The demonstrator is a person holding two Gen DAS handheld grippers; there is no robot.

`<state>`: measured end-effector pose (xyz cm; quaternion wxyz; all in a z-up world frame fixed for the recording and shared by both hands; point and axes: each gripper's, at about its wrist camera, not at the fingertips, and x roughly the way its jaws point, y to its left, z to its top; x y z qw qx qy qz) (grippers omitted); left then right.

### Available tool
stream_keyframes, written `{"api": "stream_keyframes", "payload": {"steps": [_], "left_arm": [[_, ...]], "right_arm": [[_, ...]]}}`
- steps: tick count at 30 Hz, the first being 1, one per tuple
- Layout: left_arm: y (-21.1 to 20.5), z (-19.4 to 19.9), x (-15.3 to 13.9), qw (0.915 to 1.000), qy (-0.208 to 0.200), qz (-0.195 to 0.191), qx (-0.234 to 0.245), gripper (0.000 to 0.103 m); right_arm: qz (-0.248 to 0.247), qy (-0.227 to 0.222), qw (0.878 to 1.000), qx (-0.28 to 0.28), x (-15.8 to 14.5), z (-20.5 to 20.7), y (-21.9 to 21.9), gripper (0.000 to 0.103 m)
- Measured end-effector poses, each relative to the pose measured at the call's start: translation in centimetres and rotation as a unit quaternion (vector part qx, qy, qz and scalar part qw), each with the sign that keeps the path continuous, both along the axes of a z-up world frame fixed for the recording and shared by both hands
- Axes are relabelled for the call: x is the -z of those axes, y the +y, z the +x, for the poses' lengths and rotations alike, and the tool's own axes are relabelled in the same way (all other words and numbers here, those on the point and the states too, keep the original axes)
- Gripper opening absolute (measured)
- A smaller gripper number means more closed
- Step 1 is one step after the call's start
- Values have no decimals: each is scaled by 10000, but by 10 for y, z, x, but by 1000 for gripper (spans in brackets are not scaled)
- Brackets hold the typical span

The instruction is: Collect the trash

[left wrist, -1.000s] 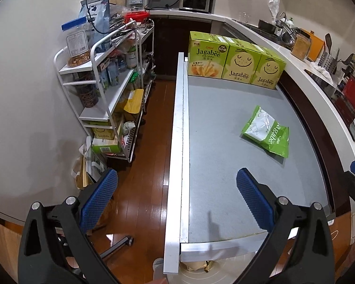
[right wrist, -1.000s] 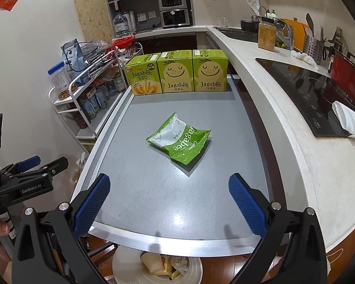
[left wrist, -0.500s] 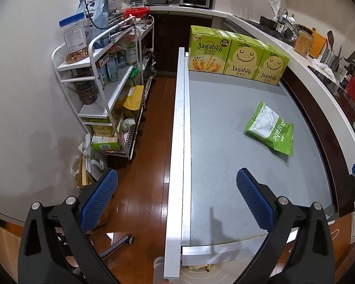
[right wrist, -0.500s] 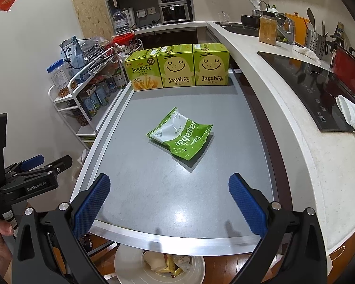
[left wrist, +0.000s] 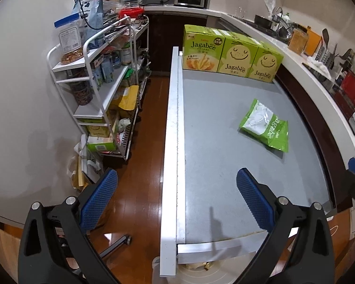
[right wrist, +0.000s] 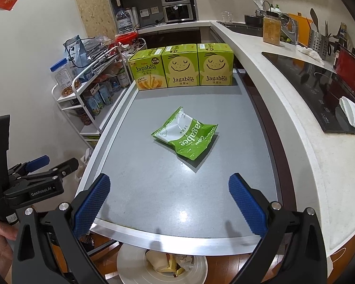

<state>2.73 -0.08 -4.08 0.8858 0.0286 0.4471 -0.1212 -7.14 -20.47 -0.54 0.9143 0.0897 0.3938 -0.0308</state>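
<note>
Meanwhile both claws, left (left wrist: pixel 176 194) and right (right wrist: pixel 169 197), gape empty over the grey kitchen table (right wrist: pixel 168 179).

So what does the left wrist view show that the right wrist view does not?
Only the left wrist view shows the wooden floor beside the table and the cart's lower shelves. Only the right wrist view shows the cooktop, the folded white cloth and the open left gripper. Both show the green snack bag lying on the grey table, apart from three green boxes.

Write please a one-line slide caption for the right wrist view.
Open right gripper faces a green snack bag lying on the grey table.
</note>
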Motion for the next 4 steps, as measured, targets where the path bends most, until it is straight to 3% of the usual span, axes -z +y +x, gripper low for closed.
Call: {"api": "stream_keyframes", "payload": {"steps": [4], "left_arm": [[0, -2, -3, 9999, -32, 137, 38, 101]], "right_arm": [[-36, -78, 10000, 36, -7, -1, -4, 98]]}}
